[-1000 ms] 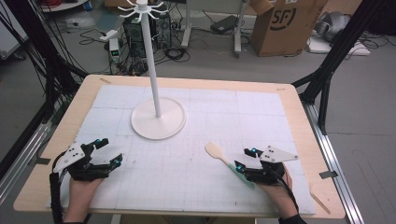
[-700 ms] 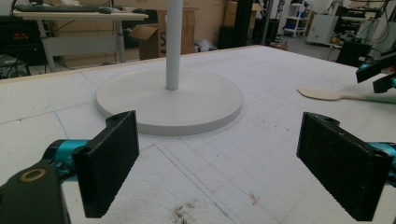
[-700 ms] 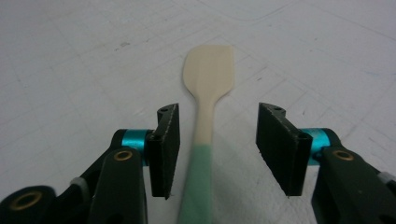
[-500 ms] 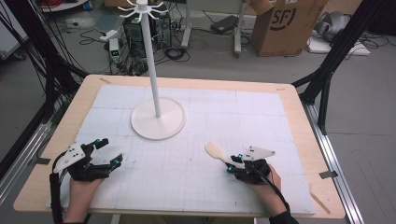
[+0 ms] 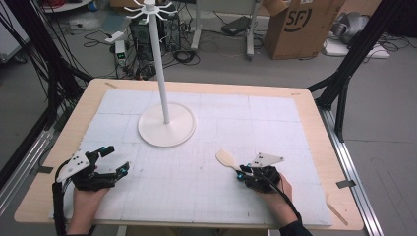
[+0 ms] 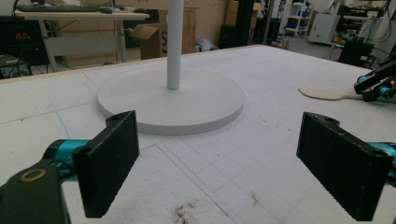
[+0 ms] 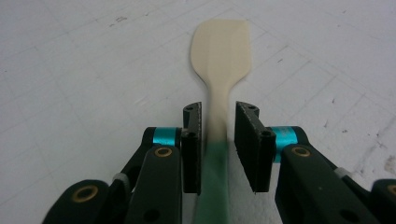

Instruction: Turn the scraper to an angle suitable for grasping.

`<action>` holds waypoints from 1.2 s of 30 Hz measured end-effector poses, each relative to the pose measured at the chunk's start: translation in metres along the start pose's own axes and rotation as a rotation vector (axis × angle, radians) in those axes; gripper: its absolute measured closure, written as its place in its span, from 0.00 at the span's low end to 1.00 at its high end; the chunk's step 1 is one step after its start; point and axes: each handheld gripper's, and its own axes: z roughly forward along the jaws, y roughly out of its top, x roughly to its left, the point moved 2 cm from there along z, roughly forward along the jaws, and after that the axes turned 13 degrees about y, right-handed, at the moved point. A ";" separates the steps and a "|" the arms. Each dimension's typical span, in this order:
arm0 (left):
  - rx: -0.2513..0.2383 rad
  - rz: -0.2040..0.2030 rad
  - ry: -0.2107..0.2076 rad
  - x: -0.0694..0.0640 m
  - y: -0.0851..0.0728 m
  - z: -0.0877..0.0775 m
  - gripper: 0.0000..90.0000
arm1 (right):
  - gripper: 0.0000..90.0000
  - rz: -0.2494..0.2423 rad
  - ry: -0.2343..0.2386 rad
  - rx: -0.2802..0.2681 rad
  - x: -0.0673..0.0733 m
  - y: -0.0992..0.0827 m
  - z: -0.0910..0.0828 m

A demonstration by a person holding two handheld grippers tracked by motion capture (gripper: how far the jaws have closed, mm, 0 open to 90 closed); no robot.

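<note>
A spatula (image 5: 226,158) with a cream blade and a green handle lies flat on the white mat at the front right. In the right gripper view its blade (image 7: 222,51) points away from me. My right gripper (image 5: 242,172) (image 7: 218,112) is shut on the handle where cream turns to green, one jaw on each side. My left gripper (image 5: 115,159) rests at the front left, open wide with nothing between its jaws (image 6: 219,154). In the left gripper view, the spatula (image 6: 327,93) and the right gripper (image 6: 376,84) appear far off.
A white stand with a round base (image 5: 166,132) (image 6: 173,100) and a tall pole (image 5: 158,59) with hooks on top rises at mid table. The wooden table edge (image 5: 314,123) frames the mat. A cardboard box (image 5: 300,24) and cables lie on the floor beyond.
My right gripper has slid left along the spatula, over its green handle, and closed on it. The left gripper has stayed put.
</note>
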 end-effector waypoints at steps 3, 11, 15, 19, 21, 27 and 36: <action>-0.001 -0.002 0.001 0.000 0.000 0.000 0.15 | 0.82 0.010 0.005 -0.001 -0.001 0.001 0.001; -0.001 -0.002 0.001 0.000 0.000 0.000 0.15 | 0.90 0.008 0.027 0.019 -0.002 0.004 0.001; -0.001 -0.004 -0.001 0.000 0.000 0.000 0.15 | 0.90 -0.023 0.032 0.030 -0.002 0.007 0.001; -0.001 -0.006 -0.002 0.000 0.000 0.000 0.15 | 0.90 -0.045 0.065 0.015 -0.001 0.018 -0.002; -0.002 -0.005 -0.004 0.000 0.000 0.000 0.15 | 0.90 -0.061 0.090 0.007 0.000 0.027 -0.002; -0.004 0.000 -0.006 0.000 0.000 0.000 0.15 | 0.90 -0.149 0.198 -0.001 0.006 0.061 0.011; -0.007 0.005 -0.014 0.000 0.000 -0.001 0.15 | 0.90 -0.267 0.344 0.031 0.026 0.095 0.055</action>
